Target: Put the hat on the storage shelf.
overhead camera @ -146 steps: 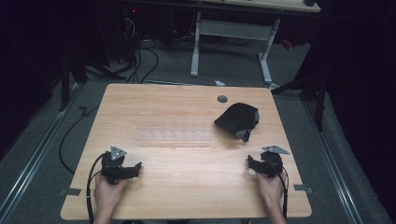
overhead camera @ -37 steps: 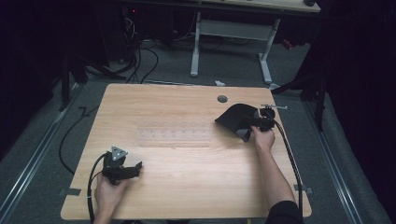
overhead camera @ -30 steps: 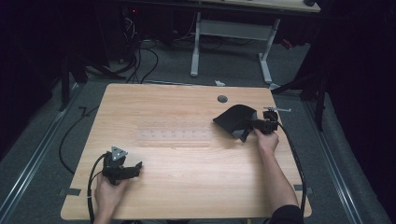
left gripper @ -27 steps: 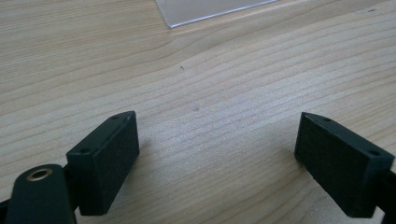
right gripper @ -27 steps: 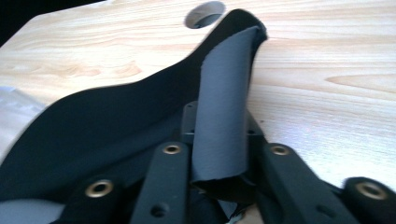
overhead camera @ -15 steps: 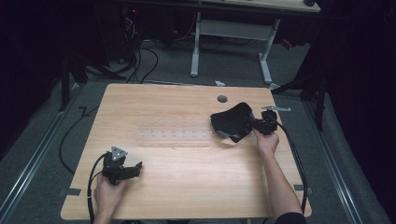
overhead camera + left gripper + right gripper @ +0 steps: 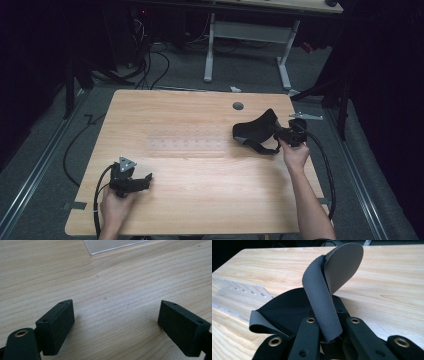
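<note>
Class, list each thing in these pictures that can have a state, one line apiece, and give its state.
Right gripper: shut on the mat's edge.
Mat: dark, pinched at one edge, curled and partly raised from the table.
Left gripper: open, nothing between the jaws, just above the bare wood.
Table: wooden, with a clear sheet lying flat mid-table.

black grippers (image 7: 131, 181), brass screws, trailing cables

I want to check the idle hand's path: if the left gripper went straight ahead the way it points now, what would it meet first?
Probably the clear plastic sheet lying flat on the table. Before it, the left gripper, jaws open, faces only bare wood. Depth is hard to judge.
</note>
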`<state>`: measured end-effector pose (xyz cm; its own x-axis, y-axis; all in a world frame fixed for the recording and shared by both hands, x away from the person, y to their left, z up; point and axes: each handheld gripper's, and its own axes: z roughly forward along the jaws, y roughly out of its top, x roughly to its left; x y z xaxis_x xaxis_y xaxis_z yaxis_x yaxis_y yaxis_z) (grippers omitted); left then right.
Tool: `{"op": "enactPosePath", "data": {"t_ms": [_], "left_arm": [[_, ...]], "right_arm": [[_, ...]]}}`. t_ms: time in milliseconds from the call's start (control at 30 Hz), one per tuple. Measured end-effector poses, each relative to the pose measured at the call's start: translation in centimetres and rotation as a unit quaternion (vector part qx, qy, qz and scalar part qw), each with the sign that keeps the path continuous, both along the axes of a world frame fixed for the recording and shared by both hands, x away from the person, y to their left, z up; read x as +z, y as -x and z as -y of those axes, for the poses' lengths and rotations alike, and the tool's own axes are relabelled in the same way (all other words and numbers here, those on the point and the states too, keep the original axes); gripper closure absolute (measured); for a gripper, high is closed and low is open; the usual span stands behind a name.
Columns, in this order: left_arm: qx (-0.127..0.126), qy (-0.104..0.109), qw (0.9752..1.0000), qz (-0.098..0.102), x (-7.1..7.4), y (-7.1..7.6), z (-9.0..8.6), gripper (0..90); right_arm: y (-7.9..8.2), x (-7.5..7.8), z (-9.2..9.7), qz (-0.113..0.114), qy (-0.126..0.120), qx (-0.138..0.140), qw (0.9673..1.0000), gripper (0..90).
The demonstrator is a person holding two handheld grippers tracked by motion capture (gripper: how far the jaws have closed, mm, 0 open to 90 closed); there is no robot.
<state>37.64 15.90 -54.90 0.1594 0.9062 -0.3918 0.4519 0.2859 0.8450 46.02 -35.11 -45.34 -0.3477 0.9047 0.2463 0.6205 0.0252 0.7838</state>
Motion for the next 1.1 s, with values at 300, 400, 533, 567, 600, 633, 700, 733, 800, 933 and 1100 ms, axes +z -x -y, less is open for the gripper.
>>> {"op": "enactPosePath", "data": {"t_ms": [300,400,533,567,600,633,700,733,800,933,1100], "left_arm": [[0.001,-0.001,1.0,-0.001,0.0,0.0,0.0,14.1],[0.0,-0.001,1.0,-0.001,0.0,0.0,0.0,14.1],[-0.002,-0.002,1.0,0.001,0.0,0.0,0.0,15.0],[-0.004,-0.002,1.0,0.002,0.0,0.1,0.0,16.2],[-0.007,0.0,1.0,0.004,0.0,0.1,0.1,16.2],[-0.011,0.002,0.9999,0.006,0.0,0.2,0.1,18.4],[-0.017,0.0,0.9998,0.006,0.0,0.3,0.1,19.6],[-0.019,-0.001,0.9998,0.006,0.0,0.4,0.0,19.5],[-0.02,-0.001,0.9998,0.005,0.0,0.4,0.0,18.7],[-0.018,-0.001,0.9998,0.004,0.0,0.4,0.0,17.4],[-0.022,0.001,0.9998,0.002,0.0,0.5,-0.1,15.8]], "right_arm": [[2.1,2.4,-1.1,0.026,0.011,0.023,0.9993,86.2],[2.6,2.7,-1.1,0.027,0.011,0.025,0.9993,86.2],[3.4,3.2,-1.2,0.027,0.013,0.029,0.9991,86.2],[4.0,3.4,-1.1,0.031,0.007,0.031,0.999,86.2],[4.0,3.4,-1.1,0.031,0.007,0.031,0.999,86.2],[4.3,3.5,-1.0,0.032,0.0,0.031,0.999,86.2],[5.4,3.1,-0.5,0.034,-0.02,0.026,0.9989,86.2],[5.9,3.0,-0.4,0.035,-0.017,0.025,0.9989,86.2],[6.7,3.0,-0.3,0.036,-0.016,0.026,0.9989,86.2],[8.2,2.5,0.1,0.033,-0.025,0.022,0.9989,86.2],[9.7,1.8,0.7,0.036,-0.048,0.02,0.998,86.2]]}}
